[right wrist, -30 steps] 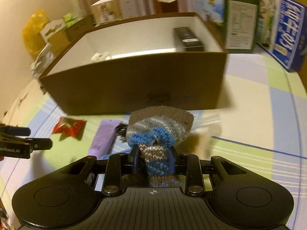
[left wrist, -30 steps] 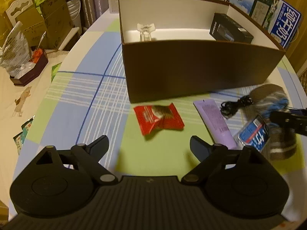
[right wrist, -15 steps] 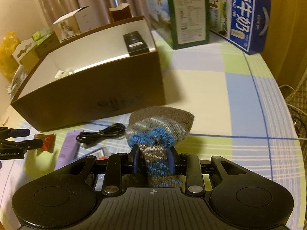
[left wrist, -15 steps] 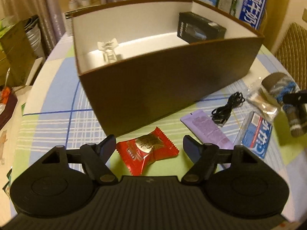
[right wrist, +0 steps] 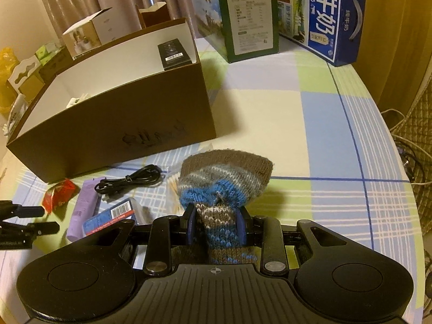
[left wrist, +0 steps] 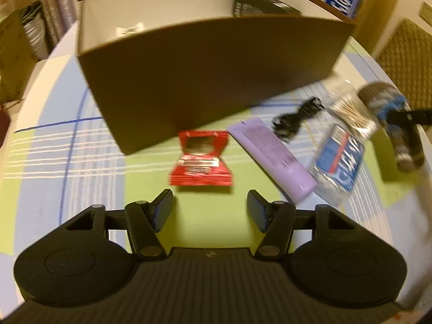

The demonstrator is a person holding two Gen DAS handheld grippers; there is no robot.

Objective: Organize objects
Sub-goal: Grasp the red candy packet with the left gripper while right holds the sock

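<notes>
Right wrist view: a knitted sock (right wrist: 224, 178) is gripped by the right claw (right wrist: 216, 222); the left claw (left wrist: 210, 209) is held wide, a red packet (left wrist: 201, 159) at its 12 o'clock.

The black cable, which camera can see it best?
The right wrist view: the black cable lies sharp and whole on the tablecloth, in front of the brown box. The left wrist view shows it too, but blurred and small, off to the right.

A checked tablecloth (right wrist: 318, 124) carries a brown box (right wrist: 129, 124) at left, milk cartons (right wrist: 334, 13) upper right.
</notes>
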